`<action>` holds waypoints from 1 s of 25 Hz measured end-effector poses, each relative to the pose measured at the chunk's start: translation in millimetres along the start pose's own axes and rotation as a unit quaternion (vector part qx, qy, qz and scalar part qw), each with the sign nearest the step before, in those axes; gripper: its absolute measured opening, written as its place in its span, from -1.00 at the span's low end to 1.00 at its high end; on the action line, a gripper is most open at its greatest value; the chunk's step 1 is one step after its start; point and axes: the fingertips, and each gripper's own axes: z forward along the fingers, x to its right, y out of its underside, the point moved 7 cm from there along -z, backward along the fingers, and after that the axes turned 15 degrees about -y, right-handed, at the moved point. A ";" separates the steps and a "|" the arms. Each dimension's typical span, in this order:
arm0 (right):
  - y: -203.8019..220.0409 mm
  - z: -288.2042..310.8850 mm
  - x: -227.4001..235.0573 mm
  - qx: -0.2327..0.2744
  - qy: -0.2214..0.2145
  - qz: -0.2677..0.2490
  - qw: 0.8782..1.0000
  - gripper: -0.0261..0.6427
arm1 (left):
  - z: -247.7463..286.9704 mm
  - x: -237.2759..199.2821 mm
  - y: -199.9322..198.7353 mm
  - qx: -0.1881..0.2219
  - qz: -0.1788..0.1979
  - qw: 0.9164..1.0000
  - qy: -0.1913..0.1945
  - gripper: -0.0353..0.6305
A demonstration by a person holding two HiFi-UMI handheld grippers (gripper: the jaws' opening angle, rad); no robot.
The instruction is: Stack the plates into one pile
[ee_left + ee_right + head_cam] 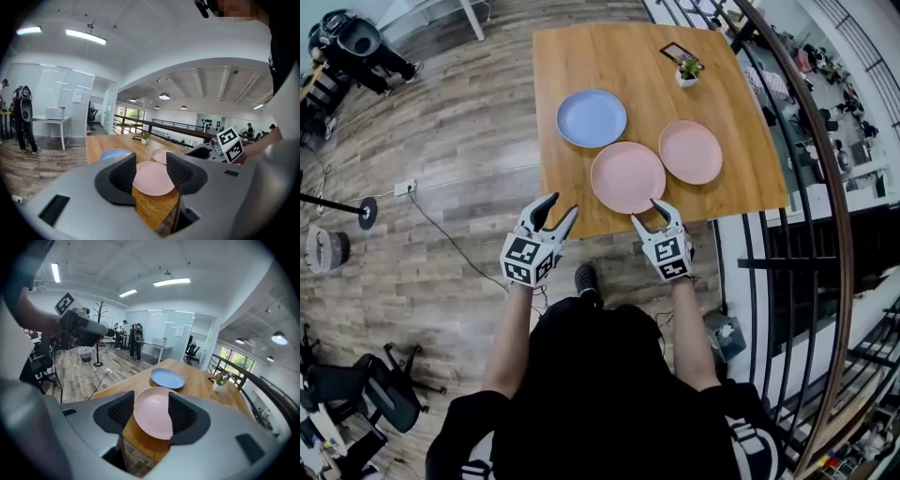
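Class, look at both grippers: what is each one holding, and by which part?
Nothing is held. The left gripper and right gripper both have open, empty jaws, short of the nearest pink plate.

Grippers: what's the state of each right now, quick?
Left gripper: open, holding nothing.
Right gripper: open, holding nothing; the near pink plate lies ahead of it, untouched.

A: Entry one, left gripper (562, 204)?
B: Carried ahead of the body on the bare left forearm (511, 337), pointing close to level. Jaws apart, nothing gripped.
A: Entry two, right gripper (646, 211)?
B: Beside the first but not touching it, on the right forearm (692, 328), tipped further downward. Jaws apart, nothing gripped.
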 end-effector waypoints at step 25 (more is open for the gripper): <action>34.0 54.6 -5.8 -0.078 -0.039 -0.015 0.996 -0.21 | 24.3 -18.8 24.9 -0.047 -0.012 0.999 0.014 -0.24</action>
